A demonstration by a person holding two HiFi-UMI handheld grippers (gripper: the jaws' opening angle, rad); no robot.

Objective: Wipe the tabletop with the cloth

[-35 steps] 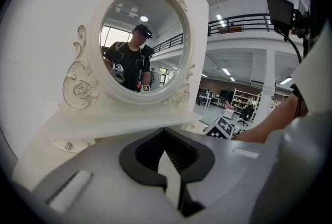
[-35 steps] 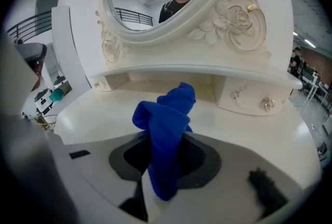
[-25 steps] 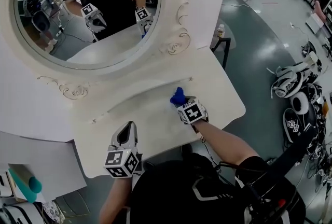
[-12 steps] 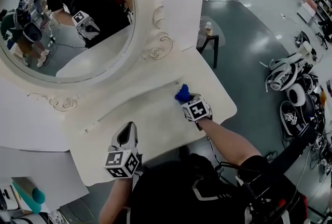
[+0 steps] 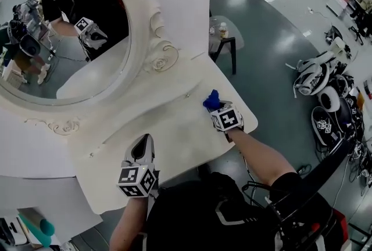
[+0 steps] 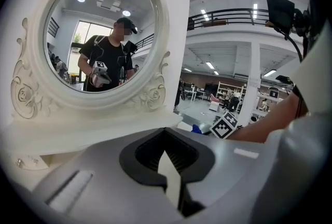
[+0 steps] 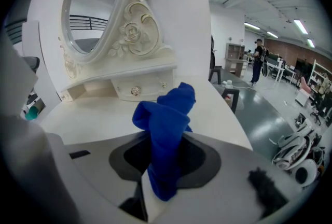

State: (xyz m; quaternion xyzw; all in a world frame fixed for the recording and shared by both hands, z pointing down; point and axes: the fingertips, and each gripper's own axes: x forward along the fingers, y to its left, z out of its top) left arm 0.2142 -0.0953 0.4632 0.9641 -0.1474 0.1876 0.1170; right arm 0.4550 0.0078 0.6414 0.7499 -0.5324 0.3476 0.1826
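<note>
A blue cloth is bunched in my right gripper, which is shut on it near the right end of the white tabletop. In the right gripper view the cloth stands up out of the jaws of the right gripper above the tabletop. My left gripper is shut on nothing at the table's front edge. In the left gripper view, beyond the left gripper, I see the cloth and the right gripper's marker cube.
An oval mirror in an ornate white frame rises at the back of the table, with small drawers under it. The table's right edge drops to the floor, where a black stool and several headsets lie.
My right gripper has carried the cloth further right along the tabletop, closer to its right end. The left gripper has stayed at the front edge.
</note>
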